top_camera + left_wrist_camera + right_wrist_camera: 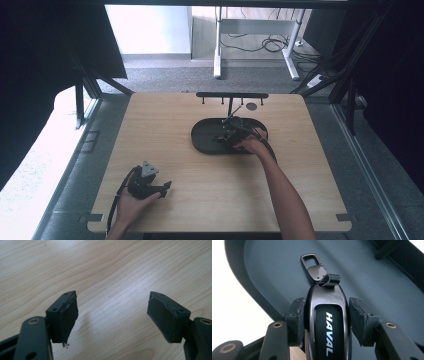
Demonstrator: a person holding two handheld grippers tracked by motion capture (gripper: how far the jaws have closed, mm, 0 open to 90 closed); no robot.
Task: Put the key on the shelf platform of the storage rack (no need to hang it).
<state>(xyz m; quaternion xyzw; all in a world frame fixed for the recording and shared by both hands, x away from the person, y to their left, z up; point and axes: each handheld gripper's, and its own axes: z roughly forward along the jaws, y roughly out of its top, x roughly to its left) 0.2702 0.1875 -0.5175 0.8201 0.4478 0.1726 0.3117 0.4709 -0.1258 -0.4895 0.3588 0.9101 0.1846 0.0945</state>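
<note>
In the right gripper view my right gripper (324, 315) is shut on a glossy black car key fob (327, 322) lettered HAVAL, both pads pressing its sides. A metal clasp (313, 263) on a short strap hangs off the fob's far end, over the floor of a dark oval tray (274, 270). From above, the right gripper (231, 136) sits low over that tray (202, 137) at the table's middle back. My left gripper (112, 320) stands open over bare wood, nothing between its pads; in the high view it (162, 189) rests near the front left, held in a hand.
A black rack with small hooks (231, 95) rises on a post behind the tray. A small dark round mark (251, 106) lies beside it. The light wooden table (165, 125) stretches wide around the tray. Beyond the far edge are desk legs and cables on the floor.
</note>
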